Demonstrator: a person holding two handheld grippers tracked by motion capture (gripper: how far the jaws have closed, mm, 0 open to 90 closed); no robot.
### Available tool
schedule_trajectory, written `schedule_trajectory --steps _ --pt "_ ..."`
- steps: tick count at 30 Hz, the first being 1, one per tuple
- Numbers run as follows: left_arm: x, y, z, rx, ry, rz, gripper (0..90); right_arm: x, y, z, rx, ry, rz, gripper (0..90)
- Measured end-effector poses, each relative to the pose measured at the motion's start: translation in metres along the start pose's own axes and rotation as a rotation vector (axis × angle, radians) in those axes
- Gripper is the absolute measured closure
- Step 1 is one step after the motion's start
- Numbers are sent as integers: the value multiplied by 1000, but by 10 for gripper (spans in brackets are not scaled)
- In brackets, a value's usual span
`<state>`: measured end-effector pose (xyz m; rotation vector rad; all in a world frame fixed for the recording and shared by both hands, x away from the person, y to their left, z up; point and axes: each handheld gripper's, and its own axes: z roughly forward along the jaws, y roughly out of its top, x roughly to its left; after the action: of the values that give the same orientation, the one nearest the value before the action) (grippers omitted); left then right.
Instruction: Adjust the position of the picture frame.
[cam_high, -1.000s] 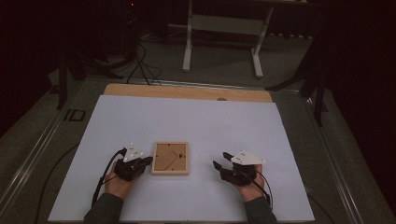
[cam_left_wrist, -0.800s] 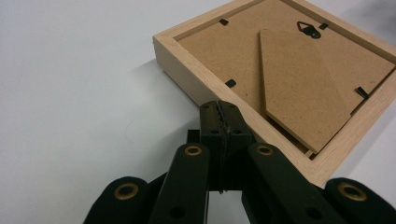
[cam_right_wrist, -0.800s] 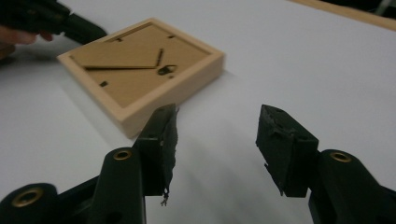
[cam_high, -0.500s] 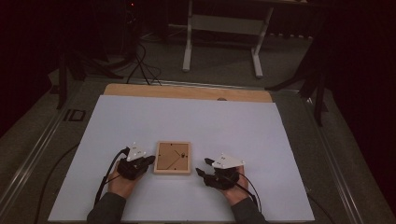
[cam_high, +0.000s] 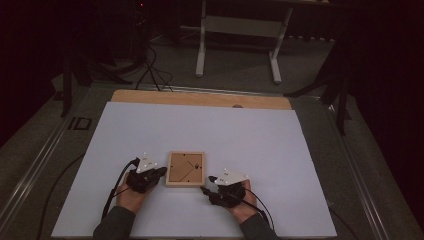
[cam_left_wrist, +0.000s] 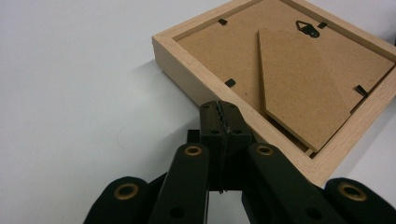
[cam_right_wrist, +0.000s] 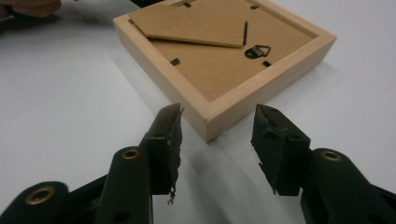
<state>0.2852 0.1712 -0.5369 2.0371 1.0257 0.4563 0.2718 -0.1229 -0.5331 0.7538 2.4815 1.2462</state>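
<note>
1. White table sheet (cam_high: 280, 150) under dim light, dark floor beyond.
2. Left gripper (cam_high: 161, 172) rests with jaws pressed together, empty, tips at the frame's left edge.
3. Wooden picture frame (cam_high: 185, 169) lies face down between the grippers.
4. Right gripper (cam_high: 206, 186), jaws apart and just narrowing, faces the frame's near corner (cam_right_wrist: 212, 122) without touching.

a dim lab: white-topped table (cam_high: 200, 125), floor cables (cam_high: 150, 65), metal stand (cam_high: 240, 35) behind.

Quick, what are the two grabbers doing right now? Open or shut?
Left gripper: shut, empty, tips at the wooden picture frame edge.
Right gripper: open, jaws just been closing, the frame's corner between them, unpinched.
</note>
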Motion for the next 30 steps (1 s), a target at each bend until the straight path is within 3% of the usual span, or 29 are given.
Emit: schedule_trajectory --steps 4,7,10,17,25,28,30 --pt "-2 1 3 -4 -6 2 896 1 -1 4 23 10 0 538" --pt "-4 4 6 -3 -5 11 896 1 -2 6 38 -8 1 563" --pt "-3 6 11 -12 -27 -22 896 -2 -3 6 55 -39 9 579" --pt "-4 15 22 -17 -33 -38 896 -7 -3 4 63 -86 22 601" --pt "-2 20 28 -13 -26 -43 896 -9 -4 3 66 -100 28 656" --pt "0 21 28 -20 -50 -89 896 -9 -5 3 66 -104 27 664" --pt "-2 23 28 -21 -37 -70 896 -9 -5 3 64 -107 27 670"
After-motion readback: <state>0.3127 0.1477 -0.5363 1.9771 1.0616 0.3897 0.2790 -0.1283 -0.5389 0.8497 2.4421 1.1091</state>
